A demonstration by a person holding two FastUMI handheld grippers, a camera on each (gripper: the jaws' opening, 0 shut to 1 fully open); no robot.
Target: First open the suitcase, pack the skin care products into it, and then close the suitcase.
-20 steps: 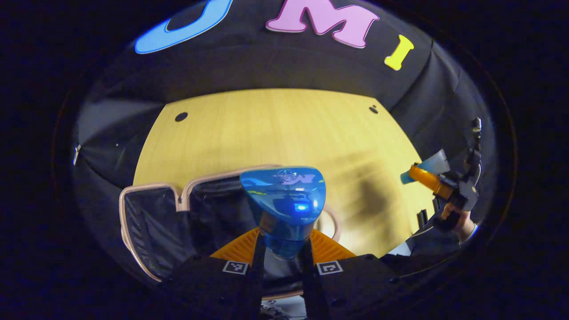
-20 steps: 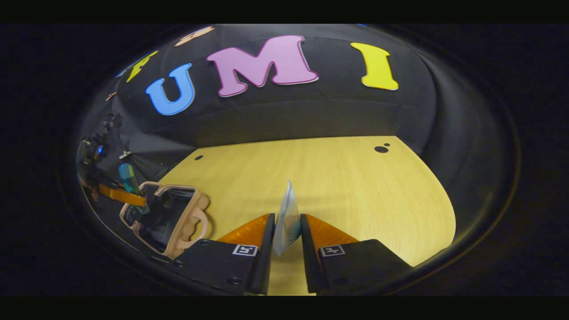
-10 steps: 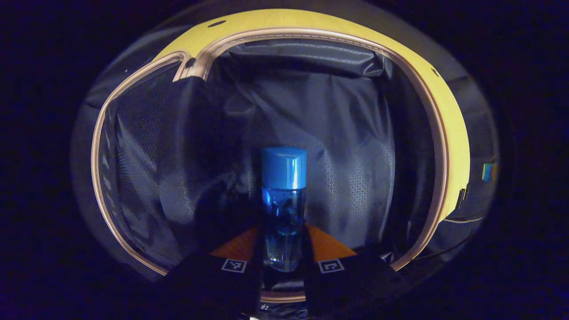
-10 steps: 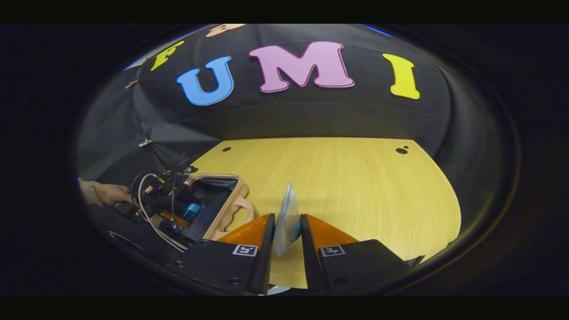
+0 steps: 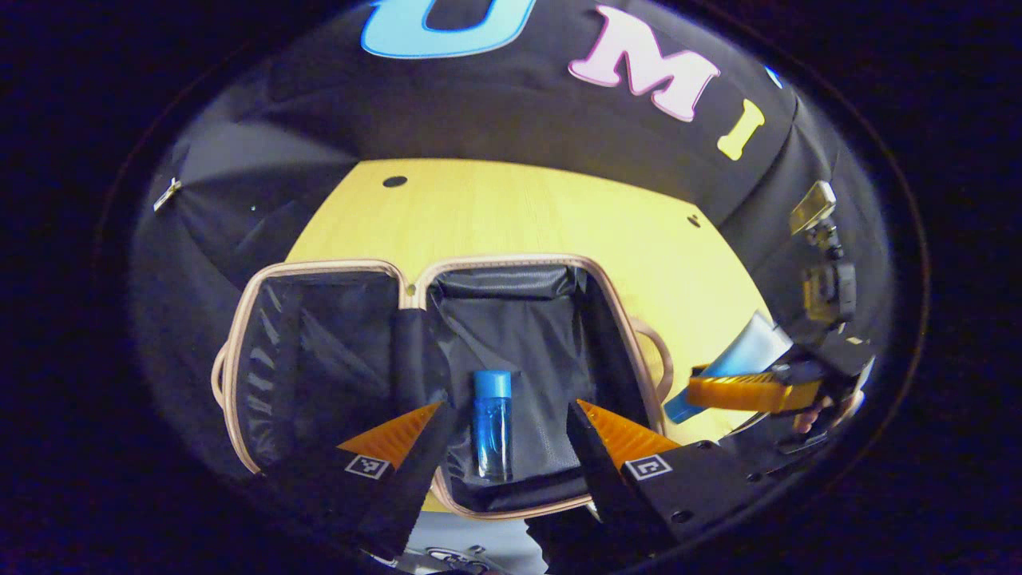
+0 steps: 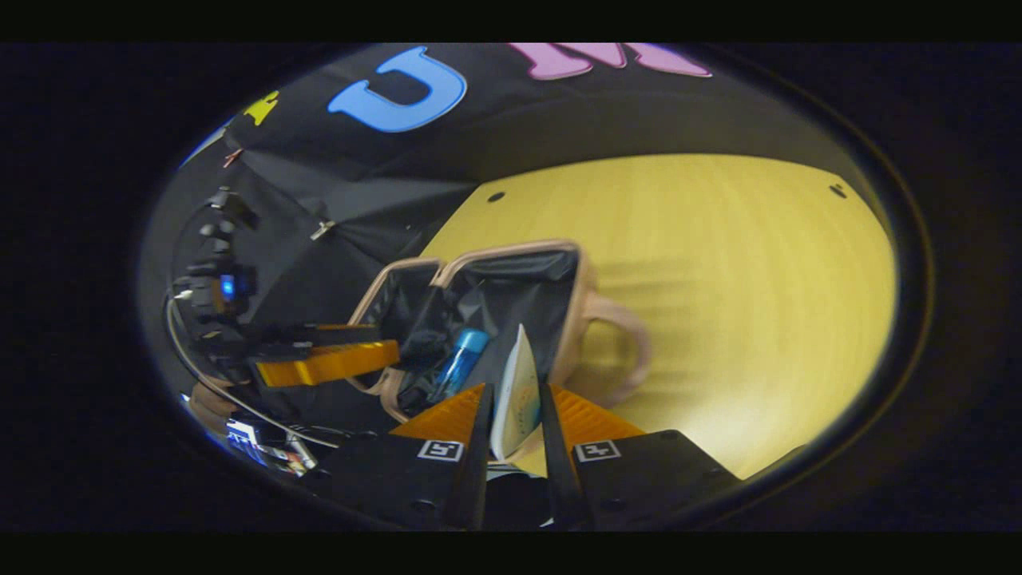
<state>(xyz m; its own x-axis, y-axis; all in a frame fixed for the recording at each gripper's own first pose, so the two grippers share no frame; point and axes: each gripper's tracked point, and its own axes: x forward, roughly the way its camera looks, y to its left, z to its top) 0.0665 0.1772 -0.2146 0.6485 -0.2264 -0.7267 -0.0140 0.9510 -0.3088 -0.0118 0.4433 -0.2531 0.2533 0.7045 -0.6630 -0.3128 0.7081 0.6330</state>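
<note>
The pink-trimmed suitcase (image 5: 415,279) lies open on the wooden table (image 5: 519,216), its dark lining showing. A blue bottle (image 5: 491,427) with a blue cap lies inside the right half, also seen as the blue bottle (image 6: 459,363) in the right gripper view. My left gripper (image 5: 503,431) hangs open above it, fingers apart on either side. My right gripper (image 6: 515,407) is shut on a pale tube (image 6: 517,391), held near the suitcase (image 6: 511,271) and its handle. In the left gripper view that right gripper (image 5: 746,391) and its tube (image 5: 738,355) sit at the right.
The suitcase handle (image 6: 619,343) sticks out toward the open table (image 6: 758,263) on the right. Black cloth walls close the booth behind. A hand and cable (image 6: 200,351) hold the left gripper at the far left.
The left gripper let go of the blue bottle, opened and drew back up out of the suitcase. The right gripper carried the tube leftward to the suitcase edge.
</note>
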